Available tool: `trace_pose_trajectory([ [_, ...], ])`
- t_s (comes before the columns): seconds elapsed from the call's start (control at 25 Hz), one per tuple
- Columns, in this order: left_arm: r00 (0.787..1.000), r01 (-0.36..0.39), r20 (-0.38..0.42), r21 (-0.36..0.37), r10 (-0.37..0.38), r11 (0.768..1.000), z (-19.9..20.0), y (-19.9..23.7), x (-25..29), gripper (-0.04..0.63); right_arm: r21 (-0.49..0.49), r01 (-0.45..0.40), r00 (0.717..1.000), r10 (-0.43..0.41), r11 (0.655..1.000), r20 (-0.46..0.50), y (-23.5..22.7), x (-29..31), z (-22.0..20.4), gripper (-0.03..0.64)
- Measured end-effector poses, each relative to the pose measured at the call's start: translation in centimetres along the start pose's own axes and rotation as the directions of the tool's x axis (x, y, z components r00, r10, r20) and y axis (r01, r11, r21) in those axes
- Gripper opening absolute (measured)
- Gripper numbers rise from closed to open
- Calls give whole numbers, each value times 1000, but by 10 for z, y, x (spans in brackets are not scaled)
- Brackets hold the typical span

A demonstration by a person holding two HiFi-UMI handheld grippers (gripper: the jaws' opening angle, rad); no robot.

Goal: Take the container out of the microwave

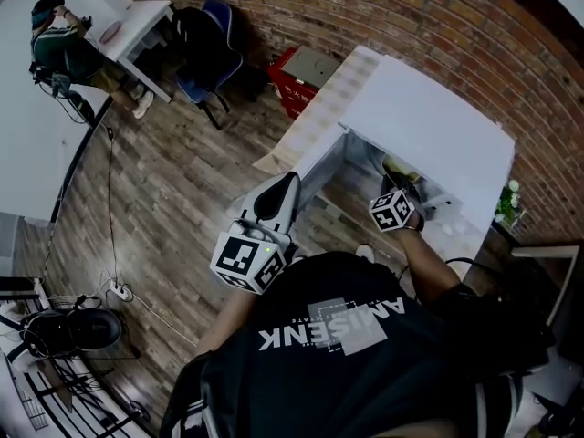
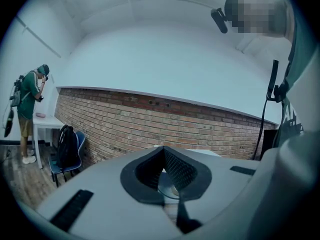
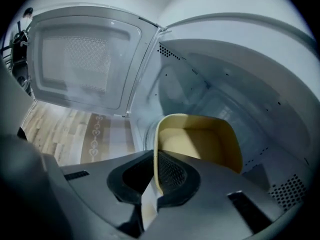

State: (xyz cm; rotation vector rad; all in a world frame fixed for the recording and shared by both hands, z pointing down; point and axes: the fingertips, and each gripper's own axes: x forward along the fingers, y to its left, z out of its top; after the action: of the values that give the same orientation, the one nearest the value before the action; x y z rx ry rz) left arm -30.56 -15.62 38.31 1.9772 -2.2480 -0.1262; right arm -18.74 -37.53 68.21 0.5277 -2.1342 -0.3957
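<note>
— Where is the container [image 3: 200,144] in relation to the right gripper [image 3: 156,156]?
— Right in its bite. The jaws are clamped on the near wall, one pad inside the rim and one outside. The rest of the tub stretches ahead and to the right of them.
— And where is it?
— Inside the microwave [image 3: 240,59], low in the cavity, with the door [image 3: 80,59] swung wide to the left. I cannot tell whether it rests on the cavity floor or is lifted.
— What does it look like?
— Pale yellow, roughly rectangular with rounded corners, and open on top. Its walls are thin and smooth, and its bare floor shows.
— The left gripper [image 2: 162,151]?
— Jaws together with nothing between them, held level and facing a brick wall [image 2: 150,124].
</note>
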Motion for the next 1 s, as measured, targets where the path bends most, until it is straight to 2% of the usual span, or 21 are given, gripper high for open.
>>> trace_pose_trajectory([
  [0.44,998,60,-3,-26,-60,998,-6,7,-14,8,46,-88,995,90,995,-33,50,-24,-13,43],
  [1.0,985,172,3,-40,-172,984,-7,20,-32,8,114,-116,989,125,987,-75,106,-51,-17,43],
])
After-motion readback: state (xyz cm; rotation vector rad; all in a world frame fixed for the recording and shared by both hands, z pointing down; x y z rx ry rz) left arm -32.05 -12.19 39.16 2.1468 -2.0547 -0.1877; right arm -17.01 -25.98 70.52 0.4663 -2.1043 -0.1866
